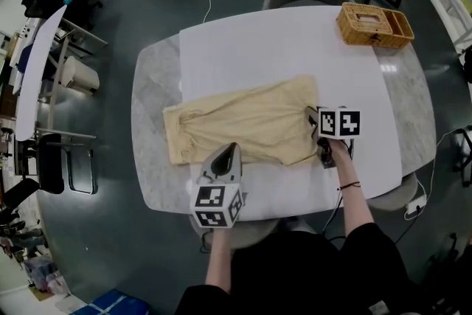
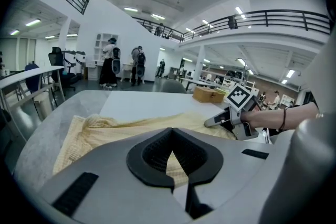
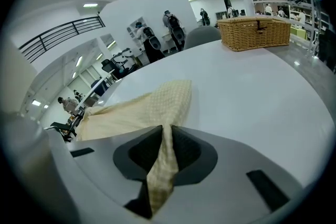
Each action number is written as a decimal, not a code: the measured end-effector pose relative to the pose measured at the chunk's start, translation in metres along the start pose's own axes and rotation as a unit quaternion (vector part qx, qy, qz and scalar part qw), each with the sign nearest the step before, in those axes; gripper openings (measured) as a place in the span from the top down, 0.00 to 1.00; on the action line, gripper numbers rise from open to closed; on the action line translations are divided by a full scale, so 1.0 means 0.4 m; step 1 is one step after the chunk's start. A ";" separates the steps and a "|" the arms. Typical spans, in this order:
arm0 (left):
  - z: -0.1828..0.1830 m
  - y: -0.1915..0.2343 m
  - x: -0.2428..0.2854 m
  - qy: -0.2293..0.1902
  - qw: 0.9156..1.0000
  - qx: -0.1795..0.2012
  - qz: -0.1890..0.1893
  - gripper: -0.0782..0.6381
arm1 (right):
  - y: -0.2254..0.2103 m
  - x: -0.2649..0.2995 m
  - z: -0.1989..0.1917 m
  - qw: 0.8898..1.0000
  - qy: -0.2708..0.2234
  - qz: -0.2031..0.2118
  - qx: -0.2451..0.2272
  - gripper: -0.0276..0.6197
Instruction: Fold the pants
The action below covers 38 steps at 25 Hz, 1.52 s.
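Pants (image 1: 243,125) of pale yellow, waffle-textured cloth lie flat across the middle of the tabletop (image 1: 280,48). Their long axis runs from my left to my right. What I take for a gathered waistband is at the left end and the leg ends are at the right. The step in hand, as I judge it, is the grasp that opens a fold. The right tool (image 3: 164,134) is clenched on the cloth at the right end, and a narrow ridge of fabric stands pinched upright between its dark ribbed pads. The left tool (image 2: 170,131) rests over the near edge, about midway along. Its jaws are drawn together at the tips, with a wedge of the same weave showing in the gap behind them. I read this as a pinch on that edge, though the bite is less plain there than on the right. The next move probably calls for raising both tools together, carrying the held cloth over the rest in a low arc, and laying edge on edge before letting go. The fabric is soft and limp, so it will sag and drag unless kept lightly taut. The tabletop is oval, smooth white at the centre and marbled grey at its ends. A rectangular wicker basket (image 1: 374,24) stands at the far right, well apart from the work.
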<state>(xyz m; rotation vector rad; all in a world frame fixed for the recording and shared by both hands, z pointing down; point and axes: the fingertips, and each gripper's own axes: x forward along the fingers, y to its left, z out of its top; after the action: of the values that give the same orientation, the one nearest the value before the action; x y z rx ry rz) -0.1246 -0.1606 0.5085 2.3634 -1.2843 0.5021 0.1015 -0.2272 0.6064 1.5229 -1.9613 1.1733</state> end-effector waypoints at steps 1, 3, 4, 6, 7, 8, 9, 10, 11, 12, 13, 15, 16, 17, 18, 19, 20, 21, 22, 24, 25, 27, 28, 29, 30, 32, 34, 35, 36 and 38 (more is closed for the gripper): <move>0.000 -0.001 -0.003 -0.001 1.000 0.000 0.002 0.87 | 0.004 -0.001 0.002 1.000 0.000 0.000 -0.002 0.88; 0.003 -0.001 -0.011 -0.005 1.000 -0.001 0.006 0.87 | 0.010 -0.005 0.006 1.000 0.000 0.003 -0.004 0.89; 0.006 0.001 -0.016 -0.006 1.000 -0.001 0.009 0.87 | 0.014 -0.008 0.009 1.000 0.000 0.006 -0.002 0.90; 0.010 0.003 -0.031 -0.011 1.000 -0.002 0.016 0.87 | 0.023 -0.018 0.016 1.000 -0.002 0.016 0.005 0.90; 0.011 0.004 -0.038 -0.013 1.000 -0.002 0.020 0.87 | 0.027 -0.025 0.019 1.000 -0.004 0.020 0.007 0.90; 0.011 0.004 -0.046 -0.015 1.000 -0.002 0.024 0.87 | 0.031 -0.033 0.023 1.000 -0.006 0.023 0.007 0.90; 0.012 0.004 -0.053 -0.018 0.999 -0.002 0.028 0.87 | 0.036 -0.041 0.029 1.000 -0.008 0.025 0.005 0.90; 0.014 0.006 -0.061 -0.020 0.999 -0.002 0.032 0.87 | 0.044 -0.049 0.036 1.000 -0.010 0.027 0.003 0.90; 0.015 0.010 -0.069 -0.023 0.999 -0.003 0.036 0.87 | 0.053 -0.055 0.043 0.999 -0.013 0.030 0.001 0.90; 0.017 0.016 -0.078 -0.025 0.999 -0.004 0.041 0.87 | 0.065 -0.061 0.050 0.999 -0.015 0.033 -0.002 0.90; 0.017 0.023 -0.086 -0.027 0.999 -0.005 0.045 0.87 | 0.077 -0.067 0.057 0.999 -0.016 0.037 -0.005 0.90; 0.017 0.035 -0.103 -0.031 0.998 -0.008 0.052 0.87 | 0.104 -0.080 0.068 0.999 -0.019 0.044 -0.011 0.90; 0.017 0.040 -0.110 -0.033 0.998 -0.009 0.056 0.87 | 0.117 -0.087 0.073 0.999 -0.020 0.047 -0.015 0.90; 0.019 0.046 -0.117 -0.035 0.998 -0.010 0.059 0.87 | 0.131 -0.093 0.079 0.998 -0.021 0.051 -0.019 0.90; 0.021 0.053 -0.124 -0.037 0.997 -0.010 0.062 0.87 | 0.146 -0.100 0.084 0.998 -0.022 0.055 -0.023 0.91; 0.023 0.059 -0.131 -0.039 0.997 -0.011 0.065 0.87 | 0.160 -0.105 0.089 0.998 -0.022 0.058 -0.025 0.91; 0.025 0.066 -0.138 -0.041 0.997 -0.011 0.067 0.87 | 0.174 -0.111 0.093 0.998 -0.023 0.061 -0.027 0.91; 0.026 0.073 -0.145 -0.042 0.997 -0.012 0.068 0.87 | 0.187 -0.115 0.098 0.997 -0.024 0.063 -0.027 0.91; 0.027 0.082 -0.152 -0.044 0.997 -0.012 0.069 0.87 | 0.200 -0.118 0.101 0.997 -0.025 0.064 -0.028 0.91; 0.028 0.102 -0.166 -0.047 0.996 -0.014 0.070 0.87 | 0.228 -0.125 0.108 0.997 -0.028 0.065 -0.031 0.91; 0.028 0.112 -0.174 -0.049 0.996 -0.016 0.070 0.87 | 0.244 -0.129 0.111 0.997 -0.029 0.064 -0.033 0.91; 0.028 0.133 -0.190 -0.054 0.996 -0.021 0.069 0.87 | 0.275 -0.135 0.116 0.997 -0.029 0.063 -0.038 0.91; 0.027 0.142 -0.198 -0.055 0.996 -0.022 0.069 0.87 | 0.291 -0.137 0.119 0.997 -0.030 0.064 -0.040 0.91; 0.026 0.152 -0.205 -0.056 0.996 -0.024 0.068 0.87 | 0.307 -0.140 0.122 0.997 -0.031 0.064 -0.042 0.91; 0.025 0.162 -0.211 -0.058 0.996 -0.025 0.067 0.87 | 0.322 -0.141 0.125 0.996 -0.032 0.065 -0.045 0.91; 0.024 0.182 -0.222 -0.060 0.996 -0.027 0.065 0.87 | 0.353 -0.144 0.130 0.996 -0.034 0.065 -0.049 0.91; 0.024 0.204 -0.233 -0.062 0.996 -0.030 0.063 0.87 | 0.387 -0.146 0.136 0.996 -0.035 0.067 -0.053 0.91; 0.024 0.215 -0.239 -0.064 0.996 -0.031 0.063 0.87 | 0.405 -0.147 0.138 0.996 -0.036 0.068 -0.054 0.91; 0.024 0.226 -0.245 -0.065 0.995 -0.031 0.062 0.87 | 0.422 -0.147 0.141 0.995 -0.037 0.070 -0.054 0.91; 0.022 0.245 -0.256 -0.065 0.995 -0.034 0.061 0.87 | 0.455 -0.146 0.144 0.995 -0.038 0.073 -0.054 0.91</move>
<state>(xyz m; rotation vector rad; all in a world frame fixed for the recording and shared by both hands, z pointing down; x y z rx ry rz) -0.2594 -0.1414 0.4679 2.3051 -1.4869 0.3385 -0.0372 -0.2278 0.4628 1.4094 -2.1812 1.0600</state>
